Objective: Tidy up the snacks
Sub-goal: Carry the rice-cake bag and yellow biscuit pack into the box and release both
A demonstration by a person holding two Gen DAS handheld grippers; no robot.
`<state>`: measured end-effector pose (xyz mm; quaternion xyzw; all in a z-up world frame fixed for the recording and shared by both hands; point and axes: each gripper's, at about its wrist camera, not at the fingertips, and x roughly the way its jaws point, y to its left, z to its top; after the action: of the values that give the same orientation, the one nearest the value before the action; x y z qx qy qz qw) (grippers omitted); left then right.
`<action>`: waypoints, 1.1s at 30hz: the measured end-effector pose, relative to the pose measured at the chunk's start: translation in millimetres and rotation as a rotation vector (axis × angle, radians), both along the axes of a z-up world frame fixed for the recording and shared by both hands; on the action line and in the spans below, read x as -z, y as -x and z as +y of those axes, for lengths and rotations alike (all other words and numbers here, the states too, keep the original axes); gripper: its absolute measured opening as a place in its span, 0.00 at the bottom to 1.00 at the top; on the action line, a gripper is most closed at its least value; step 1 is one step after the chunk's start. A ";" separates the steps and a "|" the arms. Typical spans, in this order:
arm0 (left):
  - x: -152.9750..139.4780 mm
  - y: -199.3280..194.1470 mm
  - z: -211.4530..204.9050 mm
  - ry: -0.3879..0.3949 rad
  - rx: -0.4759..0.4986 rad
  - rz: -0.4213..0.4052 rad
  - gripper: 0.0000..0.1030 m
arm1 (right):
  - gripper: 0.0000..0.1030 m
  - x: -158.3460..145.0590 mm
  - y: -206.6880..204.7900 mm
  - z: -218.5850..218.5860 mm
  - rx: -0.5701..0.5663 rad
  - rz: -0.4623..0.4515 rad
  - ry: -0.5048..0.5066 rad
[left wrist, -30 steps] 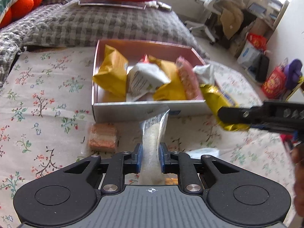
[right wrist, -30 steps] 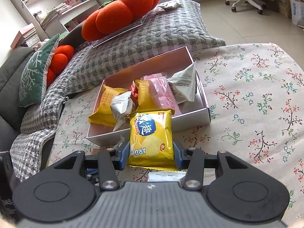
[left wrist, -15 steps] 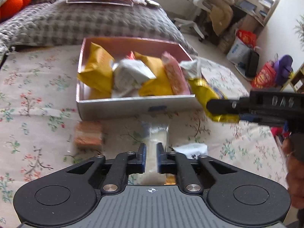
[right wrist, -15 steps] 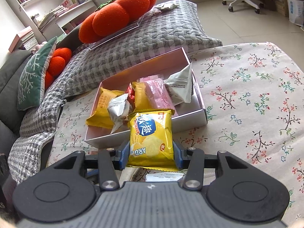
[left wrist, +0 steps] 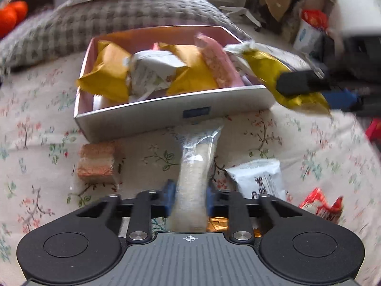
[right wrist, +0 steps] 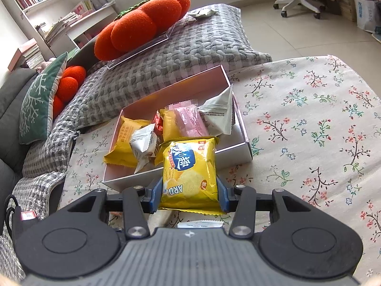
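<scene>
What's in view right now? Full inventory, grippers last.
snack box: 1, pink inside, on floral cloth
packets in box: about six; yellow, white, pink, grey, red
loose packets: 3 on cloth near box; white, orange-pink, red
pumpkin cushions: 2, orange, behind
grey blanket: 1, behind box
left gripper: jaws opening, clear rice-cracker packet between them
right gripper: shut on yellow chip bag
</scene>
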<state>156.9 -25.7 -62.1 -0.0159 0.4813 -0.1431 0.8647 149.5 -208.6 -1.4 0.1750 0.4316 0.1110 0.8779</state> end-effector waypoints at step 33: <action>-77.6 -26.3 70.4 0.179 -0.240 -0.197 0.15 | 0.42 -6.7 -10.1 -16.6 0.047 -0.033 -0.047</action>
<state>183.2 44.7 15.5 -0.1360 0.3740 -0.0819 0.9137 159.6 -225.2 5.2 0.2038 0.4102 0.1030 0.8829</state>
